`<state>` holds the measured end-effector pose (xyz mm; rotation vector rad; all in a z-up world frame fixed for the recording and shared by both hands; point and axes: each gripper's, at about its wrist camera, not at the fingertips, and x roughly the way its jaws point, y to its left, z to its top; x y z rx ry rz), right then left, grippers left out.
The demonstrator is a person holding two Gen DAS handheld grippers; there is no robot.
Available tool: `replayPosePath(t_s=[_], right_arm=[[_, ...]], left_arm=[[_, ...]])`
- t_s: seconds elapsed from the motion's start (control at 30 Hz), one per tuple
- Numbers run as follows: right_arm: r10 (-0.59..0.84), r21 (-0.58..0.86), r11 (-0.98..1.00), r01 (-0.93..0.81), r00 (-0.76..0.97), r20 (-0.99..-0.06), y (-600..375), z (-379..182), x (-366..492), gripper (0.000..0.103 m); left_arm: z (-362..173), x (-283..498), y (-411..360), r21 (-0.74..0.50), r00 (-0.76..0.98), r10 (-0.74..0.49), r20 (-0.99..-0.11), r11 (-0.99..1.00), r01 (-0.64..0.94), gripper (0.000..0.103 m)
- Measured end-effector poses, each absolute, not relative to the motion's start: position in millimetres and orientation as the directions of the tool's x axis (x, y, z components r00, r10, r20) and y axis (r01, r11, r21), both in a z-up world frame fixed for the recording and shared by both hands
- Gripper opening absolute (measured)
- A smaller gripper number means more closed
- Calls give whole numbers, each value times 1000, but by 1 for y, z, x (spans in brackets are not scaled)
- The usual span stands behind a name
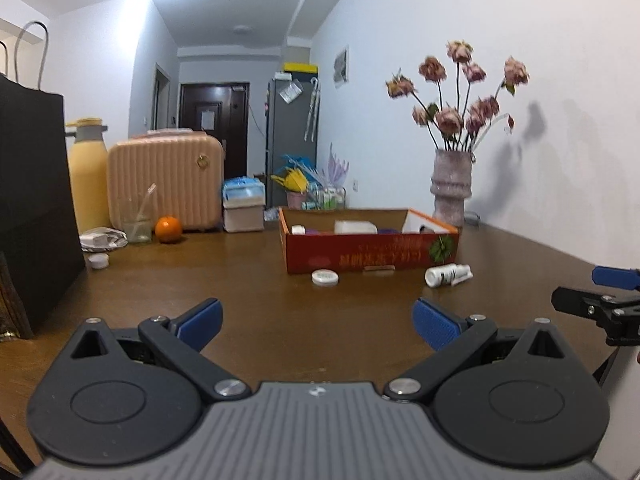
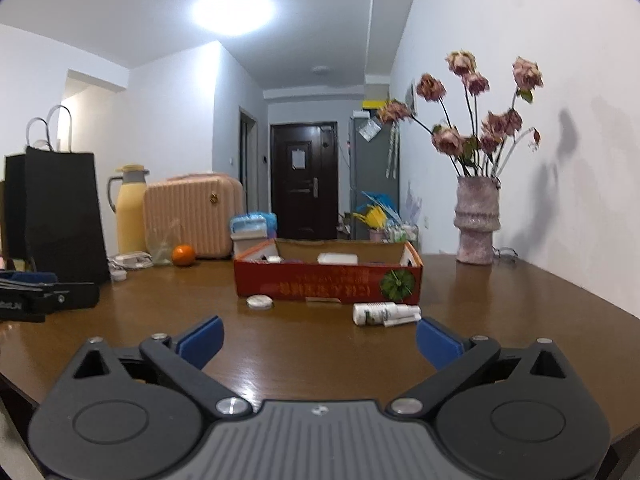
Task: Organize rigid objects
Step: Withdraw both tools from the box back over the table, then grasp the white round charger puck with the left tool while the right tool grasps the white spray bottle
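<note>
In the left wrist view, the left gripper (image 1: 318, 322) fills the bottom of the frame with its blue-padded fingers (image 1: 202, 320) spread wide and nothing between them, only the brown table (image 1: 240, 280) beyond. Above the centre of the frame sits a red cardboard box (image 1: 370, 256), open at the top, with a few white items showing inside. Just in front of the box lie two loose things: a round white lid (image 1: 325, 277) to the left, and a small white bottle (image 1: 448, 275) on its side toward the right. At the right edge, part of the right gripper (image 1: 596, 300) pokes in. In the right wrist view, the right gripper (image 2: 320, 340) likewise spans the lower frame, fingers released and wide apart, gripping nothing; the same white bottle lies just above its right pad, apart from it, with the lid farther left near the box. Behind the box at the right stands a mottled vase (image 2: 476, 220) of dried pink flowers (image 2: 476, 120) near the white wall. At the left of the table stand a black paper bag (image 2: 64, 212), a yellow flask (image 2: 130, 208), a pink ribbed case (image 2: 192, 216) and an orange (image 2: 183, 255).
</note>
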<state>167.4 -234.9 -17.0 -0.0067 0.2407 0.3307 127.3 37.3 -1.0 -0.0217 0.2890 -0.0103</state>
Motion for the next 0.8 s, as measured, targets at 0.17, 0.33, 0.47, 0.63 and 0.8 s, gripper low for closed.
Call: replayPosePath(t_s=[0.17,0.33,0.47,0.63,0.8], right_arm=[[293,30,954,-297,914,-280,-240,-27,190,103],[273,-16,955,-296,900,-340,-237,-35,230,103],[279,-32,949,-312,888,-366,-236,-35,269,103],[272,-15,952,-307,865,-422,-238,-35,333,103],[267,31,957,-287,839,-474,-236,-46,395,103]], left_arm=[[-16,149,36,-13,936,-18,-352,1000,14,103],[-20,186,38,-11,916,-21,-400,1000,19,103],[-16,231,39,11,907,-40,-420,999,49,103],[-14,296,39,7,879,-80,-470,996,94,103],[-22,363,34,23,852,-85,-517,993,113,103]])
